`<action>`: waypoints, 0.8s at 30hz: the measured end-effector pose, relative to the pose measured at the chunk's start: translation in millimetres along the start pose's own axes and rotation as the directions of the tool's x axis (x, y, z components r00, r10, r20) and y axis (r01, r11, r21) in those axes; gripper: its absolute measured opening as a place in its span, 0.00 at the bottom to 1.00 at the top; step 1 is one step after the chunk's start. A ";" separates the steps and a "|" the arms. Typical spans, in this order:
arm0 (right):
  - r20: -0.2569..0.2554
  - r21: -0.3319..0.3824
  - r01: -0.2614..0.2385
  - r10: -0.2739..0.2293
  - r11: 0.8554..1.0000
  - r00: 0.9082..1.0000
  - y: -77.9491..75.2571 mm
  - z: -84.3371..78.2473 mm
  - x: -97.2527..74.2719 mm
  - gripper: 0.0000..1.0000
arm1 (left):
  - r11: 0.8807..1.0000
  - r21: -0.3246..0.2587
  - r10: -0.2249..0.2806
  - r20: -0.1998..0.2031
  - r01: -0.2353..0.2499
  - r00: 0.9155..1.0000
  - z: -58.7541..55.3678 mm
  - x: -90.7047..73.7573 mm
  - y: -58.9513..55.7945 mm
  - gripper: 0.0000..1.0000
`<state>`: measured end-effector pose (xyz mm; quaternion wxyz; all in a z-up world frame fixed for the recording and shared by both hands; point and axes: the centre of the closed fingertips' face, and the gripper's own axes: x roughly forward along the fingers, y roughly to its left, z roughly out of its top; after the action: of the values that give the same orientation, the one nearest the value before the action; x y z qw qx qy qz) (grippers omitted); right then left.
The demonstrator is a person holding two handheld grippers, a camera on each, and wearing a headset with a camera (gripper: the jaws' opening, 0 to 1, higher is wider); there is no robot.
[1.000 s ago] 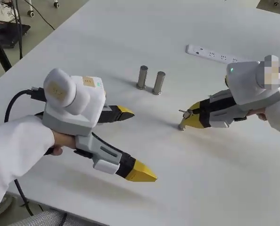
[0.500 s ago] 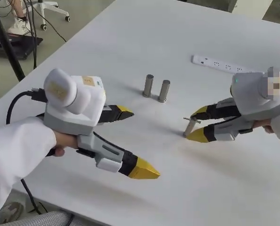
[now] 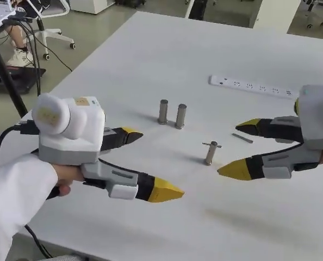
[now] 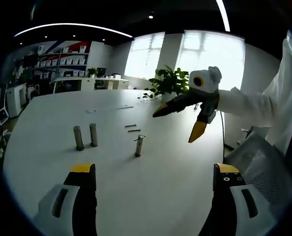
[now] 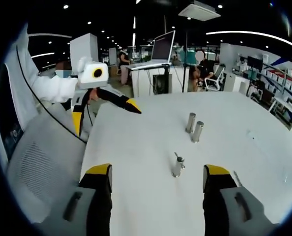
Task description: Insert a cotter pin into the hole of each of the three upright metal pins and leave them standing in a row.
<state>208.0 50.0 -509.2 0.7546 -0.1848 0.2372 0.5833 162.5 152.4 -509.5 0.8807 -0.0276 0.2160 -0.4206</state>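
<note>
Three grey metal pins stand on the white table [image 3: 150,60]. Two plain pins [image 3: 163,111] [image 3: 180,116] stand side by side. The third pin [image 3: 210,153] stands apart, nearer me, with a cotter pin through its top. My right gripper [image 3: 230,148] is open just right of it, touching nothing. My left gripper [image 3: 155,162] hovers open at the near left, nothing between its fingers. In the left gripper view the plain pins [image 4: 78,138] [image 4: 93,134] and the pinned one [image 4: 139,146] stand ahead. The right gripper view has the pinned one [image 5: 178,166] between its jaws, further off.
A loose cotter pin [image 3: 242,138] lies on the table beside the right gripper's upper jaw. A white power strip [image 3: 254,87] lies at the back right. Office chairs and cables stand off the table's left edge.
My right gripper opened, let go of the tilted pin with the cotter pin and drew back right. That pin now stands upright on its own. The head camera shifted.
</note>
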 end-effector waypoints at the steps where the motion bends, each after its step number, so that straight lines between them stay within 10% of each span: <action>1: -0.001 0.019 0.012 -0.012 1.000 1.000 0.9 -3.1 -3.8 0.74 | 1.000 -0.001 0.000 -0.002 0.000 1.000 -0.3 0.3 -0.4 0.99; 15: 0.055 0.288 0.209 -0.234 0.935 0.971 5.7 -37.1 -47.2 0.84 | 1.000 -0.030 -0.011 -0.046 0.009 0.999 -10.8 -4.4 2.4 0.99; 24: 0.059 0.361 0.239 -0.278 0.901 0.959 17.1 -48.2 -47.5 0.89 | 1.000 -0.025 0.007 -0.054 -0.008 0.999 -8.2 -4.3 16.5 0.99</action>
<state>174.7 -10.1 -521.6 0.8578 -0.0451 0.2691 0.4355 168.8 167.3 -519.1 0.8757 -0.0265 0.2452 -0.4152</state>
